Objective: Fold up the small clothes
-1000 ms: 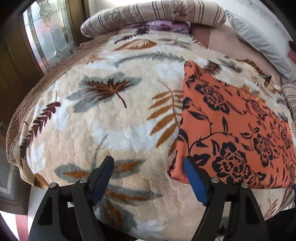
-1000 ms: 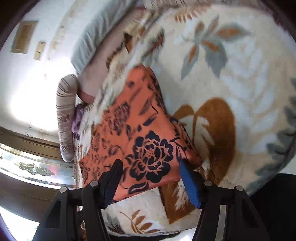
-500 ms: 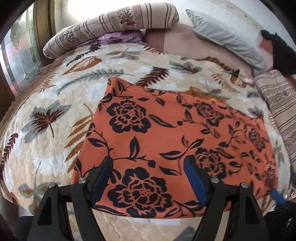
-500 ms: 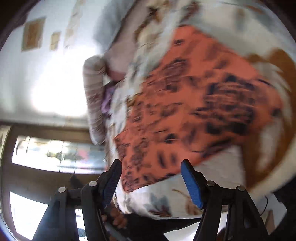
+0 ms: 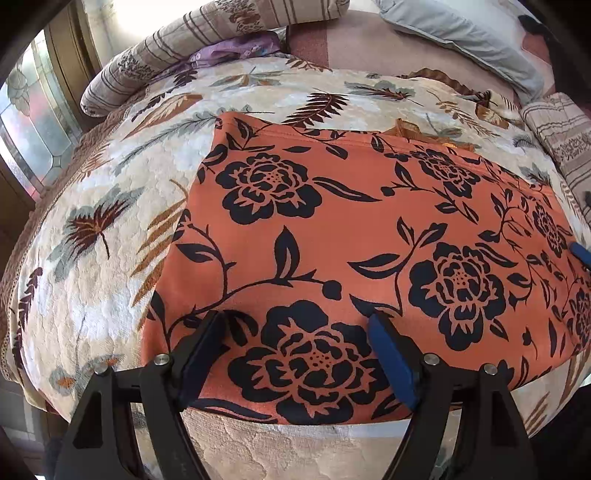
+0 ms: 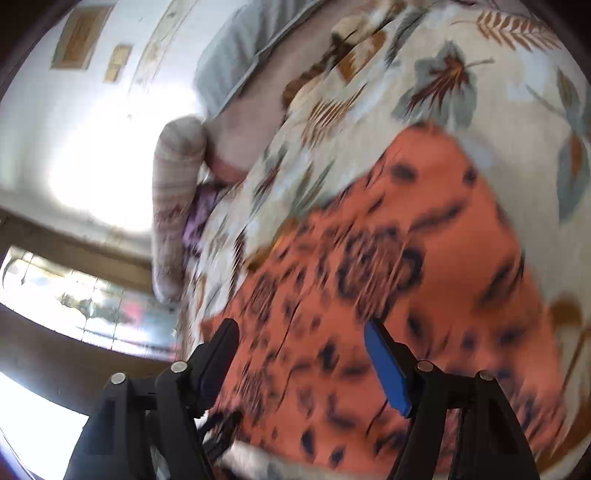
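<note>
Left wrist view: orange floral garment lay flat on the leaf-print bed blanket, spread toward the blanket's near edge and right side, its near hem just short of that edge. Black rose and vine print faced up; a stitched hem ran along the far edge of the cloth. Left gripper sat over the garment's near-left corner region, fingers spread wide apart, nothing between them; whether the tips touched the fabric could not be told. A blue finger pad showed at the right edge of this view, at the garment's right side.

Far edge of the bed: striped bolster at the far-left corner, purple cloth tucked just beside it, grey pillow at the far-right, striped folded cloth along the right edge. Stained-glass window stood beyond the bed's left side.

Right wrist view: heavily blurred. Right gripper hung over the same orange garment, fingers wide apart and empty. Blanket, bolster and pillow were recognisable beyond it; contact with the cloth could not be judged.
</note>
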`<state>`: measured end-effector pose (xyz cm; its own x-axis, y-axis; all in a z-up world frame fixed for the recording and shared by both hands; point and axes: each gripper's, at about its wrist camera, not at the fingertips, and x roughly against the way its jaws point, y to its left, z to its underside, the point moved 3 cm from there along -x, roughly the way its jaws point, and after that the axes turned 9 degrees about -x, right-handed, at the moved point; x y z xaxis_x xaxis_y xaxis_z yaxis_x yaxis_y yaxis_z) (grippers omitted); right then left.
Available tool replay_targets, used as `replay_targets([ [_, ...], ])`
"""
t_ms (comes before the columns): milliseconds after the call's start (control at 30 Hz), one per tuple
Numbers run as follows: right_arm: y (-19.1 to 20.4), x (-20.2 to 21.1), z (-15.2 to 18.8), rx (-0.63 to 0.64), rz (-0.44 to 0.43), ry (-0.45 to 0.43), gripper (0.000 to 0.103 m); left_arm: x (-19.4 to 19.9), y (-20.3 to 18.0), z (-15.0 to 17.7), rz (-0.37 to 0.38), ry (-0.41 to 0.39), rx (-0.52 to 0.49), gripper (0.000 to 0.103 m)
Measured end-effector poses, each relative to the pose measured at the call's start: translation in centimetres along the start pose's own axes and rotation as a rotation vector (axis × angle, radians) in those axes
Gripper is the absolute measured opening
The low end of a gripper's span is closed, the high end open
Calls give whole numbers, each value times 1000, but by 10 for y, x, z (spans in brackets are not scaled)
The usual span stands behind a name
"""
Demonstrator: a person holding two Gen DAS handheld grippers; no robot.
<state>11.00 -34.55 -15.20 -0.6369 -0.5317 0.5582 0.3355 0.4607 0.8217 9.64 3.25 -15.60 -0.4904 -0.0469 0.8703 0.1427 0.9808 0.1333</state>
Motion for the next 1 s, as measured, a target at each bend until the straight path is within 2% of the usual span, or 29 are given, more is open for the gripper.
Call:
replay_targets([
  [67, -31, -11, -33, -120, 65, -2, 74, 1, -1, 0, 6, 1, -1, 81],
  [133, -42, -11, -53, -220, -13, 3, 74, 1, -1, 2, 7, 0, -10, 81],
  [167, -36, -8, -57, -216, -17, 2, 75, 1, 0, 2, 9, -3, -10, 81],
  [233, -16, -2, -64, -122, -30, -17, 75, 1, -1, 3, 4, -4, -11, 81],
  [300, -14, -10, -77, -110, -18, -21, 76, 0, -3, 3, -4, -2, -19, 82],
  [367, -35, -24, -95, -145, 58, -28, 74, 0, -3, 2, -3, 0, -17, 82],
  [400, -54, -23, -103, -203, 36, -42, 72, 1, -3, 2, -2, 1, -18, 82],
  [433, -65, -18, -106, -289, -35, -70, 72, 1, -3, 2, 0, 3, -20, 82],
  [467, -67, -12, -105, -329, -67, -89, 73, 1, -3, 2, 3, 3, -20, 82],
  [500, -63, -3, -101, -302, -47, -112, 74, 1, -2, 3, 5, 1, -18, 82],
  [567, -49, 14, -85, -188, 57, -135, 74, 1, -3, 3, 0, 1, -21, 82],
  [700, -33, 50, -19, -81, 55, -111, 74, 5, -2, 7, 5, -4, -3, 82],
  [767, -41, 77, 22, -79, 7, -114, 75, 8, -2, 9, 10, 1, 11, 82],
  [867, -64, 89, 79, -131, -11, -63, 75, 14, -3, 10, 26, 2, 36, 82],
  [933, -79, 81, 100, -179, -15, -14, 76, 19, -6, 10, 37, 4, 43, 82],
  [1000, -85, 74, 106, -202, -16, 6, 76, 25, -11, 10, 47, 0, 41, 82],
])
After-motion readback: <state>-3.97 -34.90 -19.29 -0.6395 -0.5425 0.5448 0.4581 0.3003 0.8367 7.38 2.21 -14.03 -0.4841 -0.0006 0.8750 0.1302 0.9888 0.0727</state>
